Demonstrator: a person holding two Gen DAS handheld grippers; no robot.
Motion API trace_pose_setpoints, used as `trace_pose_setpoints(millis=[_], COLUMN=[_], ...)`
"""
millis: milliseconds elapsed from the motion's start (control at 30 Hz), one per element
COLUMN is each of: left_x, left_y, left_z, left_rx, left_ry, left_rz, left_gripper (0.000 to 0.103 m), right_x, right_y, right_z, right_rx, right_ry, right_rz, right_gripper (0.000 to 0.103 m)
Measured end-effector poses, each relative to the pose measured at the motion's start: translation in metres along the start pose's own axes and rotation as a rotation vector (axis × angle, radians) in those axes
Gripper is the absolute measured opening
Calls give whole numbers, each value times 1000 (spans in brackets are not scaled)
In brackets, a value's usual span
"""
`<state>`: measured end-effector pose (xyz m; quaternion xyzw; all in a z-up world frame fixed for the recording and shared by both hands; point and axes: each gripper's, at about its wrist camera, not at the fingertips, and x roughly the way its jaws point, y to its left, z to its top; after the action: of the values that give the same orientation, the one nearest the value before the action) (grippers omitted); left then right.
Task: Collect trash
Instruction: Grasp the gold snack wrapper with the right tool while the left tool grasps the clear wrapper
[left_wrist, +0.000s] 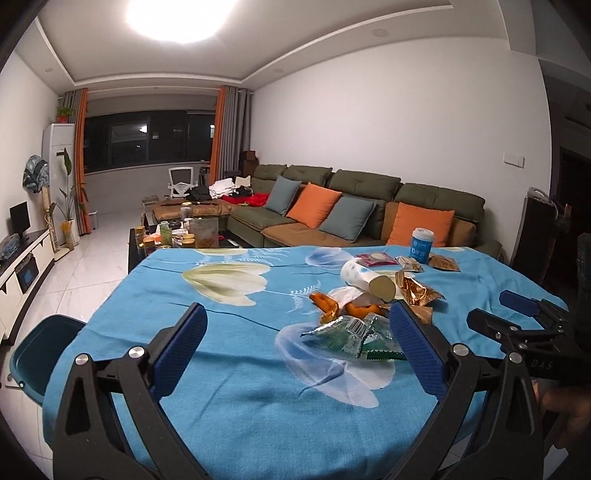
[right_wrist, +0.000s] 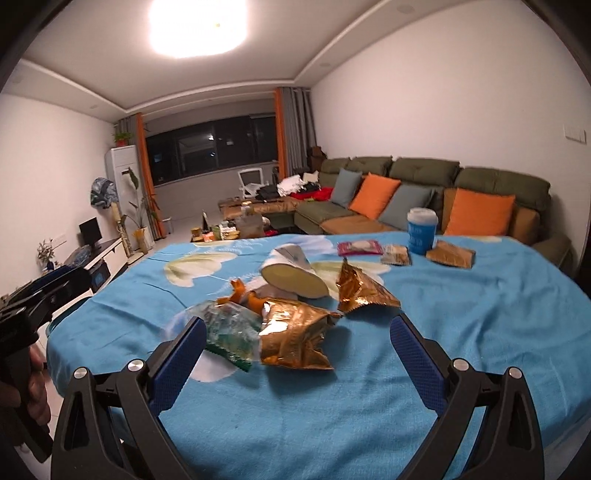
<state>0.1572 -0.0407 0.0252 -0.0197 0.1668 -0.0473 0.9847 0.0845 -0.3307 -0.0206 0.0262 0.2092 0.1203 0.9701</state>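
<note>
Nearest: left gripper (left_wrist: 295, 332) spread wide above the blue floral tablecloth (left_wrist: 229, 406), gripping nothing; right gripper (right_wrist: 297, 345) likewise spread and empty. Just beyond, one trash pile mid-table: green wrapper (left_wrist: 347, 336), two gold wrappers (right_wrist: 295, 338) (right_wrist: 364, 291), orange peel (left_wrist: 325, 301), one tipped white paper cup (right_wrist: 295, 275). Far right: one upright blue cup (right_wrist: 421, 230), three flat packets near it.

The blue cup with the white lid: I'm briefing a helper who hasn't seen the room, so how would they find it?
Start at the table's blue floral cloth and look to its far edge, by the sofa. There the blue cup stands upright among flat snack packets. It is the only upright thing on the table, unlike the white cup lying on its side in the wrapper pile.
</note>
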Motion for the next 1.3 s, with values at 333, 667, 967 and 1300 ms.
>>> trace_pose_setpoints(millis=[333,667,967,1300], left_x=[44,107,138,173], left_y=[-1,-11,-25,-18], left_z=[-1,-7,-12,-18], left_rx=[4,21,60,-6], left_ry=[46,176,249,390], left_rz=[-15,-90,-138,-151], left_gripper=[97,97,97,85], right_x=[60,108,122,118], right_y=[-6,-9,-13,-30], right_z=[8,8,4,1], right_rx=[24,52,70,106], right_ry=[158,326,388,389], right_rz=[5,27,73,94], right_gripper=[96,79,55,41])
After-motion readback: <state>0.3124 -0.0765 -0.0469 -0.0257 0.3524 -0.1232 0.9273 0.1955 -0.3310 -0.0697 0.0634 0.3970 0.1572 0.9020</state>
